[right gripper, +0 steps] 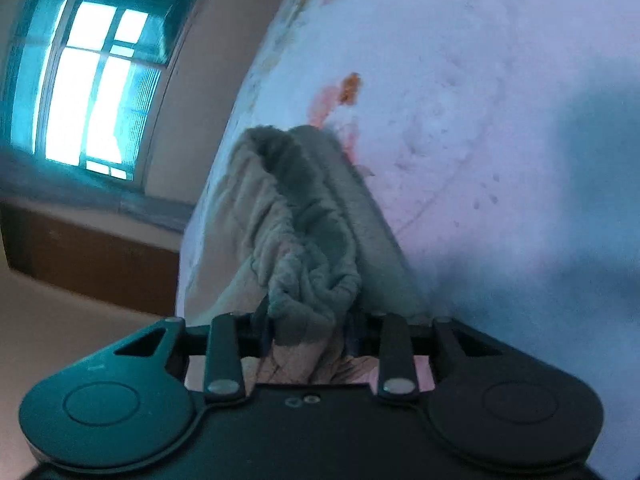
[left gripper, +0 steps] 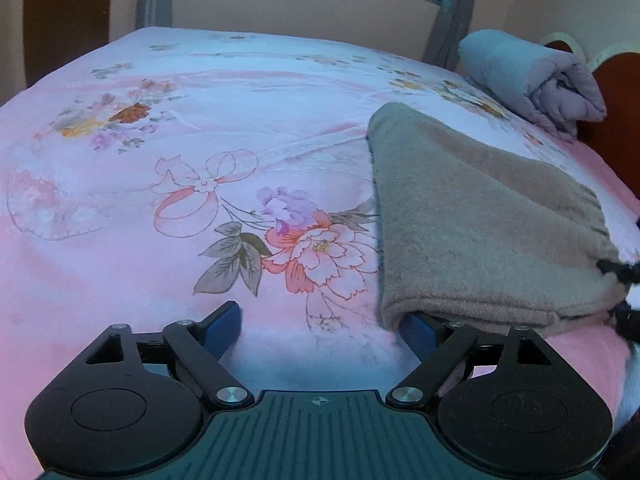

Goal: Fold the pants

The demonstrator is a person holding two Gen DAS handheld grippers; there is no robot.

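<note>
A: Where are the pants right now?

B: The taupe-grey fleecy pants (left gripper: 480,216) lie already doubled over on the pink floral bedsheet (left gripper: 160,208), toward the right side of the left wrist view, with a thick folded edge nearest the camera. A rolled grey-lilac quilt (left gripper: 532,80) sits well apart, up by the headboard.

A: And the left gripper (left gripper: 320,320)?

B: Its jaws stand wide apart. One blue pad (left gripper: 224,326) rests over bare sheet; the other (left gripper: 418,328) is tucked just under the near corner of the folded edge. Nothing is pinched between them.

A: The right gripper (right gripper: 308,328)?

B: Clamped on cloth. In the right wrist view a bunched, gathered part of the pants (right gripper: 296,232), seemingly the waistband end, runs straight into the narrow gap between its fingers, and the fabric looks lifted off the sheet there. That view is tilted, with a bright window (right gripper: 92,92) off to one side.

A: So which step is this?

B: I'd judge it a mid-fold: one fold is made, and the right side holds an end ready for the next one, while the left side has no hold yet.

A: What does the next move call for?

B: Probably the left jaws need to close on that near corner, so both ends can travel together. If only one side carries, the thick fleece may sag and the layers slip out of line.
</note>
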